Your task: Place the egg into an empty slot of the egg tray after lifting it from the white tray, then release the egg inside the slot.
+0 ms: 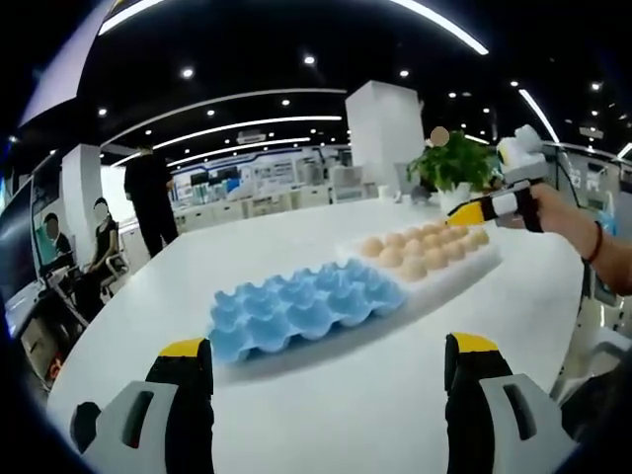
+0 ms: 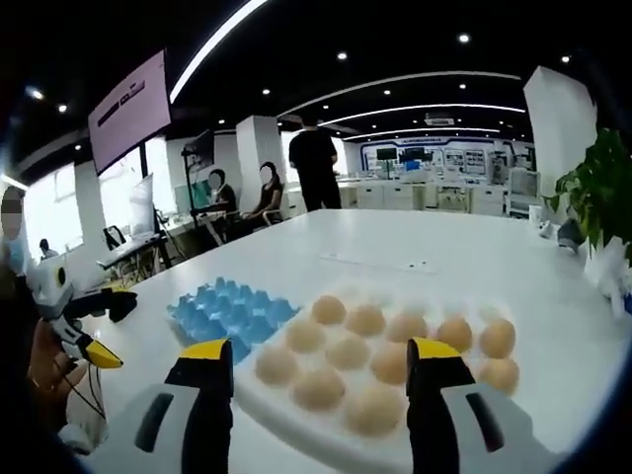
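Note:
A blue egg tray (image 1: 301,311) lies on the white table (image 1: 296,237), all its visible slots bare. Just behind it stands a white tray (image 1: 464,272) holding several brown eggs (image 1: 420,247). My left gripper (image 1: 326,370) hovers open in front of the blue tray, nothing between its jaws. The right gripper (image 1: 494,207), held by a hand, hangs above the white tray's far end. In the right gripper view, my right gripper (image 2: 321,365) stands open just above the eggs (image 2: 346,351) in the white tray (image 2: 296,410), with the blue egg tray (image 2: 227,311) to the left.
A potted plant (image 1: 454,163) stands at the table's far edge, seen also as a plant (image 2: 597,193) at the right. Two people sit and one stands (image 2: 316,168) beyond the table. The left gripper (image 2: 84,341) shows at the left, held by a hand.

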Demonstrator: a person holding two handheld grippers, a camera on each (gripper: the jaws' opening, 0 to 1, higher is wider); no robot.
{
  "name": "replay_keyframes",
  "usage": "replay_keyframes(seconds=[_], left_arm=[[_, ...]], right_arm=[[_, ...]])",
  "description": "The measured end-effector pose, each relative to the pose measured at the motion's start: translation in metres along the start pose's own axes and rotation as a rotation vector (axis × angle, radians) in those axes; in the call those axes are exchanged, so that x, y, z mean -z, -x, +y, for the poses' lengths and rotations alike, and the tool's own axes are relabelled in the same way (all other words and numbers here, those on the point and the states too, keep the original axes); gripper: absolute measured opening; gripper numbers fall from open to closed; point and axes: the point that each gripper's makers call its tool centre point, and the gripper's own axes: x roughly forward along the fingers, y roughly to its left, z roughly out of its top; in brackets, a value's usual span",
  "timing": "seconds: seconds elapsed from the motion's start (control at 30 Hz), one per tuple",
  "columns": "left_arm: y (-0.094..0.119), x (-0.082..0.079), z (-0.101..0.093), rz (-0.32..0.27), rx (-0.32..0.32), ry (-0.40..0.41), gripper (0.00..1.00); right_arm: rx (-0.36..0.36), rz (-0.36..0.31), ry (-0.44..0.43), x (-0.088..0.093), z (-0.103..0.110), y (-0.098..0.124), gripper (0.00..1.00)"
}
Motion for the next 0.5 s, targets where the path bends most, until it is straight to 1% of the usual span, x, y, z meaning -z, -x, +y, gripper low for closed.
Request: replay_keyframes(seconds=[0.2, 0.5], left_arm=[[-0.001, -0.001, 0.001, -0.003, 0.002, -0.002, 1.00], [-0.001, 0.000, 0.003, 0.000, 0.003, -0.002, 0.99]], right_arm=[[0.003, -0.002, -0.006, -0.004, 0.001, -0.010, 0.72], [0.002, 0.006, 0.014, -0.009, 0.008, -0.024, 0.71]])
